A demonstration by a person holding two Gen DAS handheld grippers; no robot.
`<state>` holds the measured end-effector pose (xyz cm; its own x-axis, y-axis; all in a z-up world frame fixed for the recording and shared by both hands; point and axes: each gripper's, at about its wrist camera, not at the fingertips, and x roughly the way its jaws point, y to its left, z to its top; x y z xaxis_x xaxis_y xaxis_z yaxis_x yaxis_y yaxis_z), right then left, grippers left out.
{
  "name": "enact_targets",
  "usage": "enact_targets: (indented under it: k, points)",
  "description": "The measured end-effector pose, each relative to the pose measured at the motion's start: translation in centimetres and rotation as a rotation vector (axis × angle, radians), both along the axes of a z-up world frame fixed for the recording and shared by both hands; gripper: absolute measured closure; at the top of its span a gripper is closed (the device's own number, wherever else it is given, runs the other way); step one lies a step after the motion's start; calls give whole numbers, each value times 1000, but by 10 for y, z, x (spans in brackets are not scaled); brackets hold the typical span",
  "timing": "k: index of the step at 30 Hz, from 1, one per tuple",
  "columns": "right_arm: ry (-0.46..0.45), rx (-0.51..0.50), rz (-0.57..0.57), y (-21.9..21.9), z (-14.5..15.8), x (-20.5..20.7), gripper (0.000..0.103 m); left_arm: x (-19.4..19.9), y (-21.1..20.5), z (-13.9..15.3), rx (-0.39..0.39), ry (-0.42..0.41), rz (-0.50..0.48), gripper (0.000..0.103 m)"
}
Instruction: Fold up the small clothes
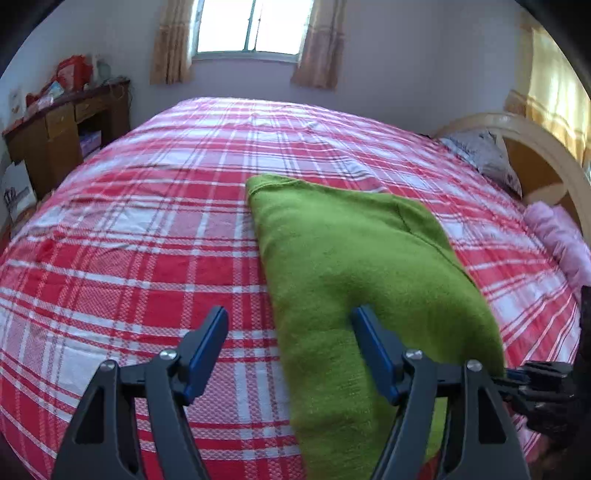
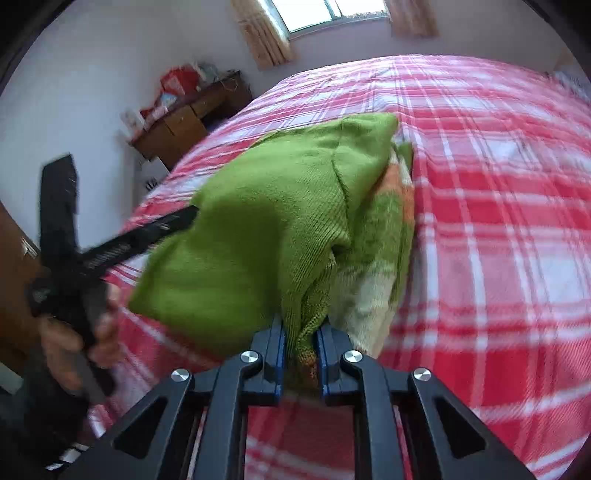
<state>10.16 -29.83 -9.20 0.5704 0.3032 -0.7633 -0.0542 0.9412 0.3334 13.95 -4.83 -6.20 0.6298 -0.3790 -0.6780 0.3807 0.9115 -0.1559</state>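
Note:
A green knitted garment point(image 1: 354, 258) lies folded on the red plaid bed point(image 1: 147, 240). My left gripper point(image 1: 290, 317) is open and empty above the garment's near left edge, one finger over the cloth and one over the bed. My right gripper point(image 2: 301, 325) is shut on the green garment point(image 2: 258, 229) and holds its near corner bunched between the fingers, lifted off the bed point(image 2: 498, 221). An orange, green and white patterned layer point(image 2: 388, 236) shows under the green top. In the right wrist view the left gripper's black body point(image 2: 122, 247) reaches in from the left, held by a hand.
A wooden desk point(image 1: 66, 125) with red bags stands at the far left by the wall. A grey pillow point(image 1: 484, 155), a pink cloth point(image 1: 557, 236) and the curved headboard point(image 1: 535, 147) lie at the right. A window with curtains point(image 1: 251, 26) is behind the bed.

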Motion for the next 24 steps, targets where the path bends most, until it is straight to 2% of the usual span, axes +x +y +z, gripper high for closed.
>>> enact_targets:
  k: [2, 4, 5, 8, 9, 13, 15, 16, 17, 20, 22, 24]
  points:
    - [-12, 74, -27, -13, 3, -15, 92, -4, 3, 4, 4, -10, -33, 30]
    - [-26, 127, -85, -31, 3, -29, 92, -4, 6, 6, -9, -6, -44, 21]
    - [-30, 140, -117, -40, 0, -35, 92, -3, 4, 5, -8, -1, -37, 11]
    - [-33, 232, -171, -56, -13, -41, 92, 2, -6, -5, 4, 28, -28, 9]
    - [-35, 234, -176, -57, -14, -42, 92, 1, -13, -11, 30, 24, -35, 8]
    - [-25, 115, -139, -49, -3, -40, 88, -4, -15, -8, 71, -8, -47, 6]
    - [-19, 23, -127, -42, 9, -42, 72, -7, -5, -2, 59, 0, -60, 7]
    - [-23, -18, -141, -43, 15, -44, 60, -8, 1, 1, 53, -4, -56, 7]
    - [-49, -79, -172, -43, 23, -49, 57, -8, 6, 5, 43, -12, -51, 8]
    - [-177, -241, -244, -35, 51, -58, 57, -7, 20, 24, 3, -75, 2, 8]
    - [-260, -271, -196, -18, 65, -50, 57, -1, 21, 34, 6, -124, 45, 8]
    - [-277, -285, -149, 0, 69, -35, 64, 9, 15, 35, 25, -135, 71, 9]
